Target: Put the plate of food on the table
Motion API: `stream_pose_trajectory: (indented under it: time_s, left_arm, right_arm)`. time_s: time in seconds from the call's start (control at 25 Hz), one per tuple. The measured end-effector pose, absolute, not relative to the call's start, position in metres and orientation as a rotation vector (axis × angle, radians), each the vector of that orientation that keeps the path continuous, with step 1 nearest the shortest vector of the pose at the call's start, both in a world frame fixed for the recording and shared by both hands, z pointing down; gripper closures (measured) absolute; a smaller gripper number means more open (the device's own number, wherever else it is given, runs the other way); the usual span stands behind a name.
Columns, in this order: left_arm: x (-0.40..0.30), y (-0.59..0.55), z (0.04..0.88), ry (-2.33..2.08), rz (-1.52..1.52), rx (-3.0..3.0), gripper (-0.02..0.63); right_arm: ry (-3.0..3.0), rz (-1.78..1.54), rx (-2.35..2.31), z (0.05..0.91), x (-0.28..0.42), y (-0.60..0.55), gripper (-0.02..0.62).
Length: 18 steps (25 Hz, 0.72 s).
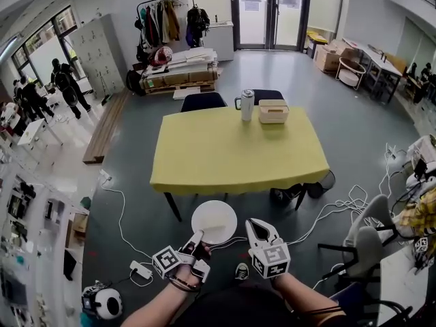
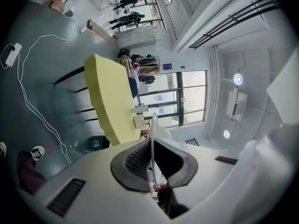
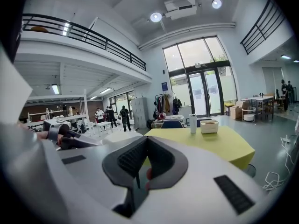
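Observation:
A white round plate (image 1: 214, 221) hangs over the grey floor, just short of the near edge of the yellow table (image 1: 238, 148). I see nothing lying on it. My left gripper (image 1: 197, 240) is shut on the plate's near rim. In the left gripper view the plate (image 2: 153, 129) runs edge-on between the black pads (image 2: 135, 160), with the table (image 2: 110, 97) beyond it. My right gripper (image 1: 257, 225) is beside the plate on the right, apart from it, shut and holding nothing. Its view shows the closed jaws (image 3: 140, 171) facing the table (image 3: 210, 141).
A lidded cup (image 1: 246, 105) and a white box (image 1: 273, 111) stand at the table's far edge, with dark chairs (image 1: 203, 101) behind. Cables (image 1: 340, 210) and a power strip (image 1: 141, 270) lie on the floor. A grey chair (image 1: 368, 240) is to the right, and shoes (image 1: 300, 193) lie under the table.

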<state>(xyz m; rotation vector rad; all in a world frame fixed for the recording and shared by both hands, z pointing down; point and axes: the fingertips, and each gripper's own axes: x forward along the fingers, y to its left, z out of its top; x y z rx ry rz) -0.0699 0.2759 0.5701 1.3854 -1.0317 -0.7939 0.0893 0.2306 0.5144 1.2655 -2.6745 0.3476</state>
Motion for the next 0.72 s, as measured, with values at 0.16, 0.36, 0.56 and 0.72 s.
stream_pose_trajectory:
  time_s: [0.16,0.36,0.56,0.72]
  left_arm:
    - [-0.060,0.251,0.570,-1.038,-0.831,1.380,0.588]
    - [-0.053,0.224,0.572,-1.095,-0.837,1.393,0.589]
    - [-0.045,0.202,0.581,-1.141,-0.841,1.359,0.588]
    - [-0.042,0.192,0.586,-1.123,-0.868,1.325,0.584]
  right_arm:
    - [-2.694,0.357,1.254,0.515,0.102,0.202,0.584]
    - [-2.731,0.377,1.195,0.515,0.110,0.171,0.584]
    - [-2.728,0.406,1.177,0.524,0.115,0.143,0.584]
    - [-2.716,0.431,1.177,0.529,0.116,0.125,0.584]
